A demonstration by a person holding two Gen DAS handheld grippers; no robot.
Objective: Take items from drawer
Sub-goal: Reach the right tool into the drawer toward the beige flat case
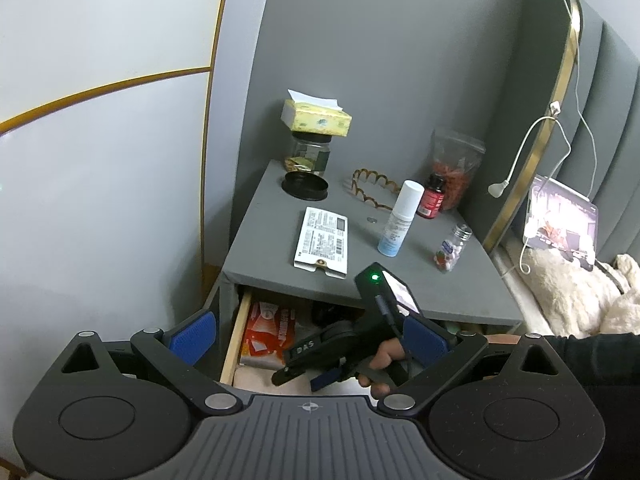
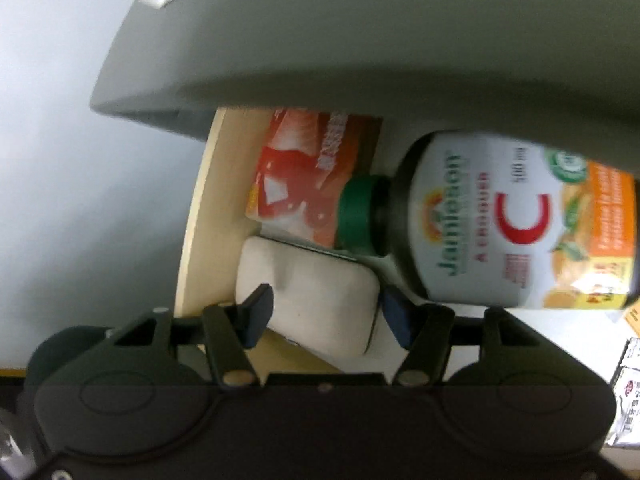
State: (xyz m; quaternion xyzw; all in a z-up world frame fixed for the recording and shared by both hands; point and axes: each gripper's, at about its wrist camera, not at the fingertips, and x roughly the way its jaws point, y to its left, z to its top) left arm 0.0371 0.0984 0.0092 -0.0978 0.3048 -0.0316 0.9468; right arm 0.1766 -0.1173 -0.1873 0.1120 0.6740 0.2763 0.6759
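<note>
The nightstand drawer (image 1: 236, 336) stands open. My left gripper (image 1: 310, 334) is open and empty, held back above the drawer front. My right gripper (image 2: 324, 312) reaches down into the drawer; it shows in the left wrist view (image 1: 320, 364) too. Its jaws straddle a white rounded case (image 2: 308, 300) that lies in the drawer, with the blue pads (image 2: 258, 310) at its two sides; whether they press on it I cannot tell. An orange-red packet (image 2: 304, 172) lies behind the case. A vitamin C bottle (image 2: 500, 220) with a green cap lies on its side to the right.
The nightstand top (image 1: 360, 248) carries a tissue box on a jar, a black lid, a flat white box, a white spray bottle, a red bottle, a small pill bottle and a hair band. The bed and headboard (image 1: 560, 160) stand at the right. The top overhangs the drawer.
</note>
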